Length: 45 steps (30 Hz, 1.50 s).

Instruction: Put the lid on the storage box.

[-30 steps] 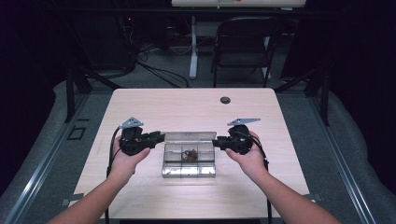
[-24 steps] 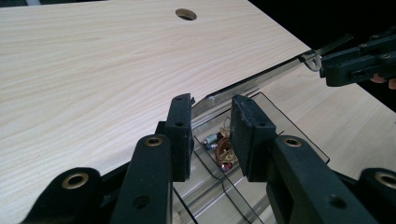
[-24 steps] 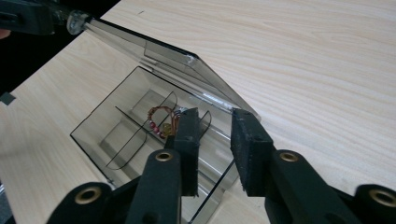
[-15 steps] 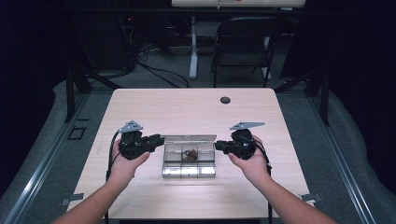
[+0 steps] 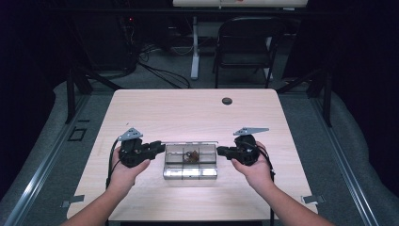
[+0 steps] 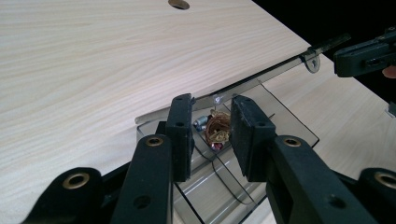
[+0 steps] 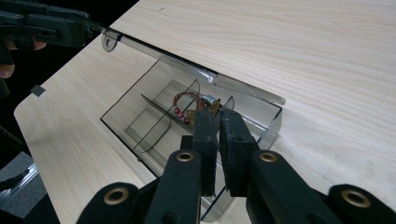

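Two hand-held grippers flank a clear plastic compartment box [image 5: 190, 161] that sits near the front middle of the wooden table [image 5: 188, 113], its lid swung open toward the far side. The left gripper [image 5: 160, 147] hovers just beside the box's left end with its jaws drawn near together and nothing between them; the right gripper [image 5: 220, 151] sits just off the box's right end, jaws nearly touching and empty, having just been closing. Inside the box, in the middle compartment of the far row, lies a small coil of copper wire with a little metal part [image 7: 196, 106], seen in the left gripper view [image 6: 215, 127] just ahead of the pads. Judging by its look, the box is light, stiff and slick-walled, so it would likely slide on the smooth table if nudged from one side alone; the thin transparent lid and dividers look brittle, and the safest hold seems to be the outer end walls or the lid's front edge, not the partitions. The wire bundle looks springy, tangly and very light, best pinched at its dense centre. Compared with a second ago, both grippers have drawn away from the box ends they were then touching, and the right one, then parted, is now nearly shut.
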Tool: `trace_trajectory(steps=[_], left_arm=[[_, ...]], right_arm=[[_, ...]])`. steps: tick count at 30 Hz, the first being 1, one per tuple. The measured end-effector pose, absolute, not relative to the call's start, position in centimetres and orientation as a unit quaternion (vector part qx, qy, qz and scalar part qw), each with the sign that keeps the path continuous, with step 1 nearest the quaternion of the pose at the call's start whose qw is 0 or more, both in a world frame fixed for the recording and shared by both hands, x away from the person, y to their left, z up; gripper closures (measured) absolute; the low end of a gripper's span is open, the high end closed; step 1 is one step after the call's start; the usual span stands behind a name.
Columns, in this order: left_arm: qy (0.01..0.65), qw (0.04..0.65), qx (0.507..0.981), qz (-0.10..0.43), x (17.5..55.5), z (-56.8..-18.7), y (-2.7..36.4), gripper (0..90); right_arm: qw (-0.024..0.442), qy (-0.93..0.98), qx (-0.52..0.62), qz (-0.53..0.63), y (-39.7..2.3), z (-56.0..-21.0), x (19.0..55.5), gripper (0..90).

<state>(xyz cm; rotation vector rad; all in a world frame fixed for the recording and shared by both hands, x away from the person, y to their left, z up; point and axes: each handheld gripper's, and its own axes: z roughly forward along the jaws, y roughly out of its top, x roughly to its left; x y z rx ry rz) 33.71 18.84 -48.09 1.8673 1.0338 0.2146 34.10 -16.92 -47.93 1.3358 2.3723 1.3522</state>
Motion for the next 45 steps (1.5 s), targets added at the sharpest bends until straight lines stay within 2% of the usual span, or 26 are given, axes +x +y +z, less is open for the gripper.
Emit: trace_trajectory(steps=[36,45], left_arm=[[0.421,0.469,0.772,0.083,30.6,-51.3,19.1,71.1],[0.421,0.472,0.770,0.083,29.9,-52.0,19.2,71.9]], right_arm=[[0.060,0.784,0.425,0.449,-16.4,-50.4,31.4,85.9],[0.076,0.790,0.417,0.443,-16.4,-51.0,30.8,85.4]])
